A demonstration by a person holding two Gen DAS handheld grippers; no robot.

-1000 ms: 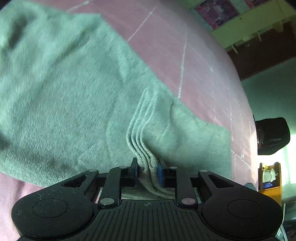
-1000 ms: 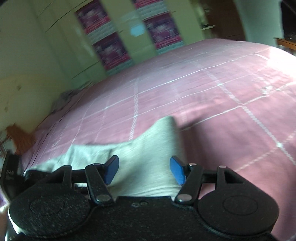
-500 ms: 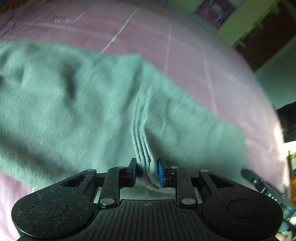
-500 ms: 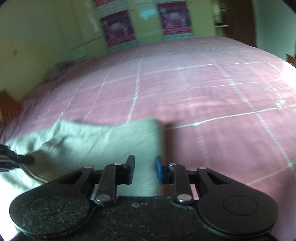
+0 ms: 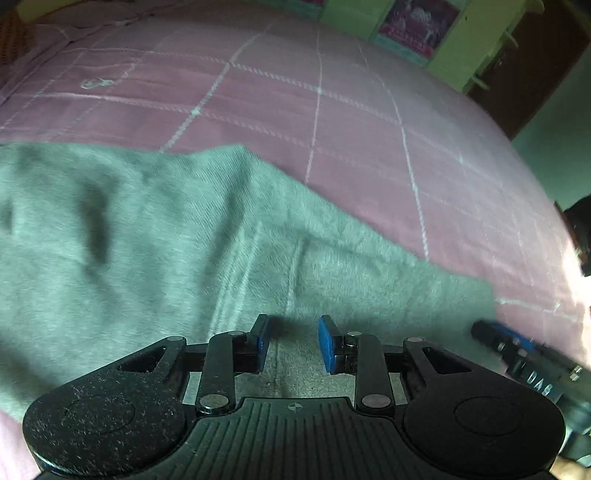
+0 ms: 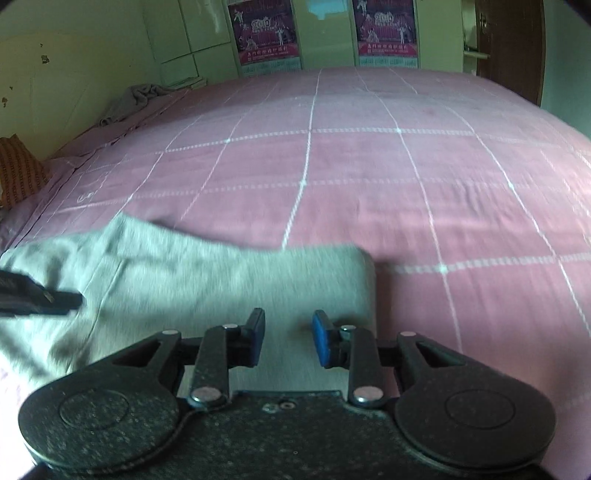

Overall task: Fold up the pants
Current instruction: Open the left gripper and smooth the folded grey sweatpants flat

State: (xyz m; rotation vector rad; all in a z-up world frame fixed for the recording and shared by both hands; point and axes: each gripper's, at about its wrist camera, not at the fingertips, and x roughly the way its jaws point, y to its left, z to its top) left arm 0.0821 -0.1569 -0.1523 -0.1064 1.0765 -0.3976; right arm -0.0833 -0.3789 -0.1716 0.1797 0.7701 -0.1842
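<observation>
A bed point(image 6: 369, 166) fills most of both views, covered with a pink sheet point(image 5: 369, 147) crossed by thin white lines in a wide grid. At its far left corner lies a crumpled grey cloth point(image 6: 140, 96), and an orange patterned cushion point(image 6: 16, 166) sits at the left edge. Behind the bed stands a pale green wall point(image 6: 74, 74) with chipped paint, bearing two dark pink posters point(image 6: 264, 31) side by side. A dark brown door point(image 6: 509, 44) stands at the far right.
</observation>
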